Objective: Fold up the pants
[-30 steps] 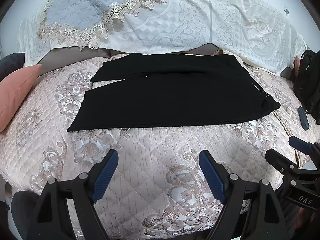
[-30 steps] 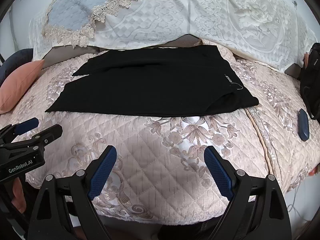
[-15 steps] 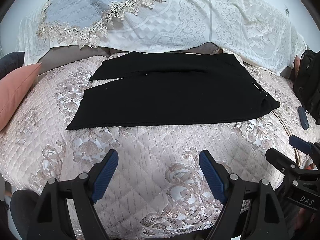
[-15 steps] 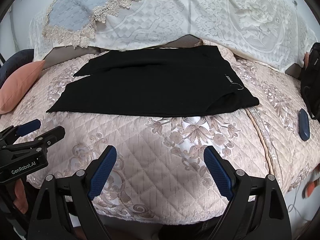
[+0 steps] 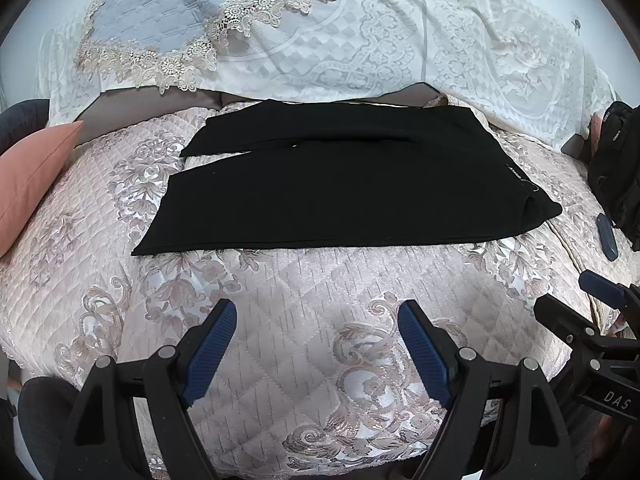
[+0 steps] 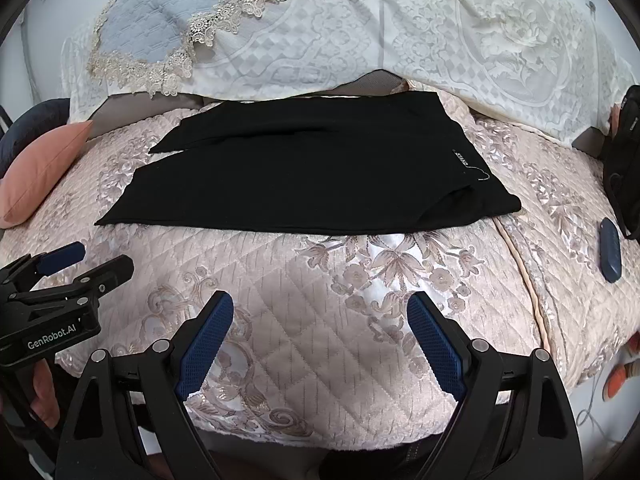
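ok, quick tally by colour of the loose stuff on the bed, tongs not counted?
Black: 2, pants and bag at the right edge
Pink: 1, cushion
Dark blue: 1, small flat object
Total: 4
Left tongs and right tongs are both open, empty.

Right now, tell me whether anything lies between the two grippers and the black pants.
Nothing visible does. Only bare quilted bedspread lies between the open left gripper, the open right gripper and the pants. The pink cushion and the small blue object sit off to the sides.
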`<state>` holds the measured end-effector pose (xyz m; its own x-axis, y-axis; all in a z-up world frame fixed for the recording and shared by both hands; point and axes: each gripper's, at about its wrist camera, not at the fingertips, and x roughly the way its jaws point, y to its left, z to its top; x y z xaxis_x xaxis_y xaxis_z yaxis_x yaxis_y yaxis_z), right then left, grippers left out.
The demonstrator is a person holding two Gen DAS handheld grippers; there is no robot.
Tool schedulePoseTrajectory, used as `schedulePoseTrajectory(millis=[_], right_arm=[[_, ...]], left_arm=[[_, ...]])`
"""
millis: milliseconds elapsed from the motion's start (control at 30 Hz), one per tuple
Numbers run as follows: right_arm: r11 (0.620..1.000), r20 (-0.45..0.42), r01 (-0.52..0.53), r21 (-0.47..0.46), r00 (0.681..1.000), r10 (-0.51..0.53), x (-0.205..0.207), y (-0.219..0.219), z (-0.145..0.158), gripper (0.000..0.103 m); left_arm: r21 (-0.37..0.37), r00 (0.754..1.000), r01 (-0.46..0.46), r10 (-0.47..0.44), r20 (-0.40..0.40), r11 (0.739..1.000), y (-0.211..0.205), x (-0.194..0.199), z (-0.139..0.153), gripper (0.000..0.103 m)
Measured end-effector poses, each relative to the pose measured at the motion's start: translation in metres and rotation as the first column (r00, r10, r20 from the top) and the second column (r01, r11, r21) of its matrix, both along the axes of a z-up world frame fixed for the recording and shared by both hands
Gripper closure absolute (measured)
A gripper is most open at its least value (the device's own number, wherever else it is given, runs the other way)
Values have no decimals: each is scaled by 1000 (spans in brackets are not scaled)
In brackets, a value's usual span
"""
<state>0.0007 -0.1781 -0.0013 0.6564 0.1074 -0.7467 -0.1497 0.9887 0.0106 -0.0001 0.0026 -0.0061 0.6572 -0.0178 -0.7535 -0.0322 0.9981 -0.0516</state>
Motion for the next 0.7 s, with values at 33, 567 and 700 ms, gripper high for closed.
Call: schedulePoseTrajectory(millis=[33,567,700], right_arm=[[1000,0,0,0,1000,0,0,0,0,14],[1000,11,-8,-2,1000,8,-2,2,1,14],[1000,12,-9,-1,1000,9,-2,2,1,14]], left_arm=[[5,1000,0,0,-4,1000,0,0,0,18],[12,1000,-5,5,20,1000,3,-2,-1,18],[21,1000,-5,4,16,1000,3,-2,0,18]])
